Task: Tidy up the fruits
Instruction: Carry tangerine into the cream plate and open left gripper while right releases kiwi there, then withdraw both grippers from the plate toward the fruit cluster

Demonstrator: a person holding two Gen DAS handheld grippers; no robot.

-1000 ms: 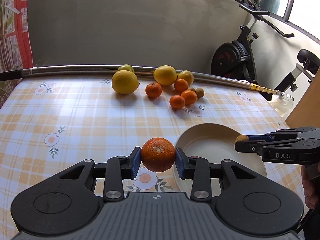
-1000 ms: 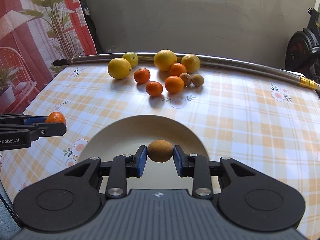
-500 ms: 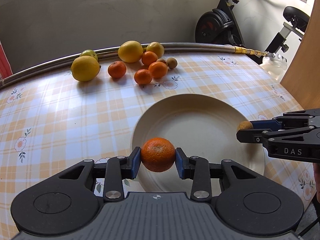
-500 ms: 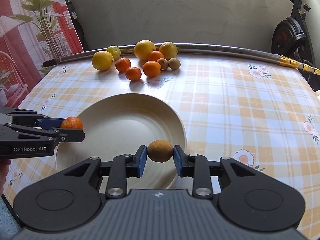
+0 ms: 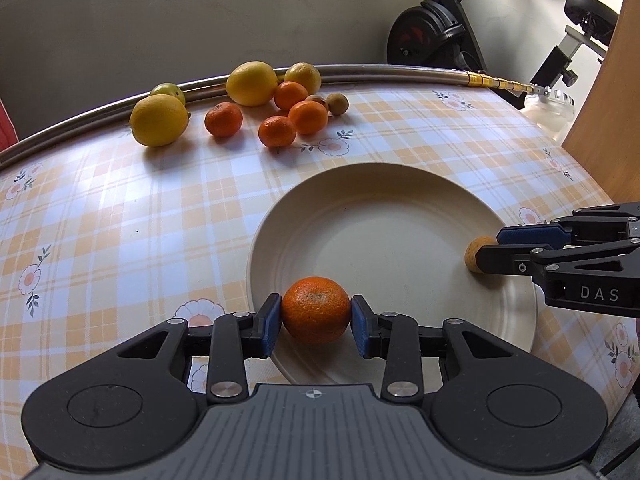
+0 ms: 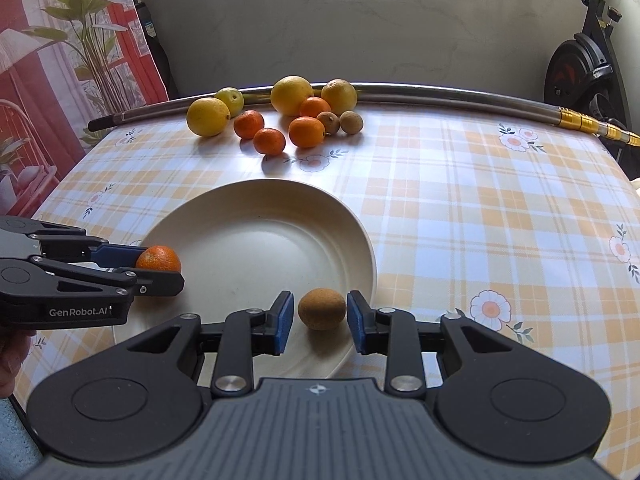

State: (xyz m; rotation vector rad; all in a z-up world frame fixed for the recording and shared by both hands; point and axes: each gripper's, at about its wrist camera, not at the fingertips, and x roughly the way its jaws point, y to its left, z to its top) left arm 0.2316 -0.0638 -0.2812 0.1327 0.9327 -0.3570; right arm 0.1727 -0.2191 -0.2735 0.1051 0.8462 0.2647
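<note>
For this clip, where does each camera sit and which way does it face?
Left wrist: on the left gripper, facing the cream round plate; its fingers clamp an orange mandarin.
Right wrist: on the right gripper, facing the plate's right edge; open beside a small brown fruit.
Shared: the plate, the far fruit pile, and each other's gripper.

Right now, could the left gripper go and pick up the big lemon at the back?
Probably not yet. The left gripper is shut on a tangerine over the plate, so it is occupied. Otherwise the tablecloth towards the lemon looks free.
</note>
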